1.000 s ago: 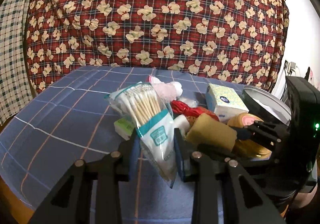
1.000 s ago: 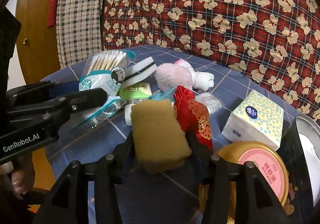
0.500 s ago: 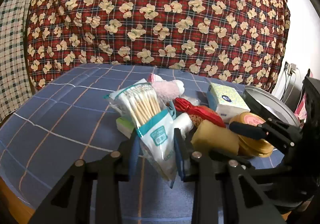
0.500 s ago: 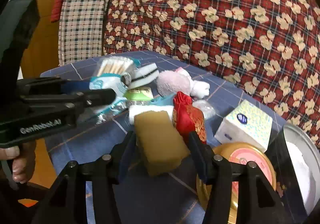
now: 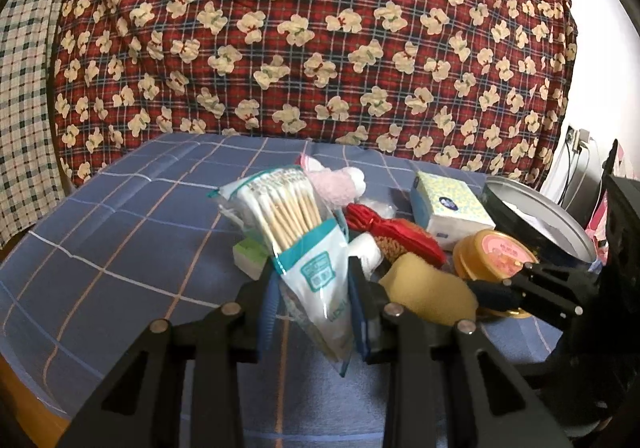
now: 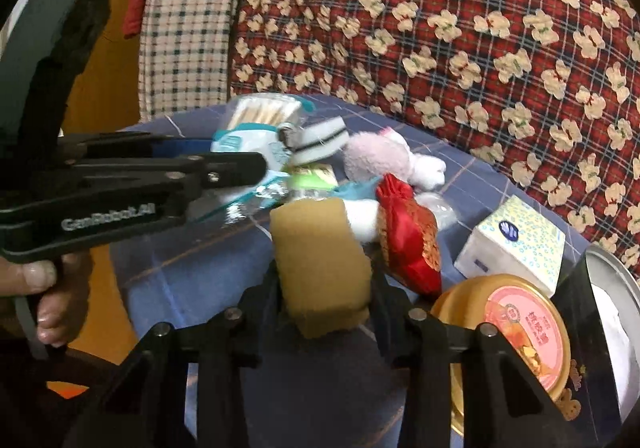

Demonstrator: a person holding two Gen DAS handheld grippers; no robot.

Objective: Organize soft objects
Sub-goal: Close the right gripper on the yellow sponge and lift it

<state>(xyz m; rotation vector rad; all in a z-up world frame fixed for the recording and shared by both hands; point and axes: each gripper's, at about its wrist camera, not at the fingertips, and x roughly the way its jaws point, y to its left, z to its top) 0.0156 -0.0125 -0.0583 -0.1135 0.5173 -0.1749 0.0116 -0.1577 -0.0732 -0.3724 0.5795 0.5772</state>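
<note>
My left gripper [image 5: 314, 298] is shut on a clear bag of cotton swabs [image 5: 298, 236] and holds it above the blue checked tablecloth [image 5: 120, 232]. My right gripper [image 6: 326, 290] is shut on a yellow sponge [image 6: 320, 260], lifted over the pile; the sponge also shows in the left wrist view [image 5: 428, 288]. On the cloth lie a pink plush toy [image 6: 380, 157], a red pouch [image 6: 412, 236], a white-and-black sponge [image 6: 322, 137] and a green packet [image 6: 312, 177].
A tissue box [image 6: 516, 244] and a round gold tin [image 6: 516, 332] sit at the right. A round metal tub [image 5: 540, 224] stands beyond them. A red floral quilt [image 5: 320, 27] rises behind the table. The table's front edge is near me.
Both grippers have risen and drawn back a little with their loads. The swab bag and the yellow sponge stay gripped. The left gripper looms larger in the right wrist view.
</note>
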